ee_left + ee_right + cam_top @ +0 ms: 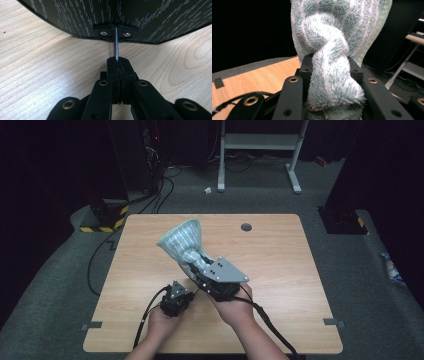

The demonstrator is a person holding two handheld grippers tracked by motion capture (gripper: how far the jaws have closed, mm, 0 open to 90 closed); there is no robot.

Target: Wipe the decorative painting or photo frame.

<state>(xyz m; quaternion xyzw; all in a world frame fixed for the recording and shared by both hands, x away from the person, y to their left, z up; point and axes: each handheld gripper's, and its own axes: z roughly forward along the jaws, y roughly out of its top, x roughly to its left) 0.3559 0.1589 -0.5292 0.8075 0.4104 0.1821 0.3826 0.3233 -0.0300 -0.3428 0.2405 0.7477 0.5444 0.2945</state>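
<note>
One towel (182,242), pale green with light stripes, is held up off the surface (280,265) by the right tool (197,265). In the right gripper view the towel (332,75) is twisted into a thick rope that runs down between the two black jaws, which are clenched on it from both sides; above them it fans out wide. In the high view it rises up and to the left from the tool, over the middle of the surface.

The left tool (175,296) sits low near the front edge, just beside the right hand (235,307) and apart from the towel. Its jaws are clenched together on a thin metal pin (116,42) that stands up between the tips. Right behind the pin is a dark wood-grain panel (155,17) with a small bracket and two screws.

The surface also has one round cable hole (246,227) toward the back and two small grey tabs at the front corners. Two cables trail off the front, one from each tool. Beyond, on the floor, stand a white frame (260,142) and a yellow-and-black striped base (102,217).
</note>
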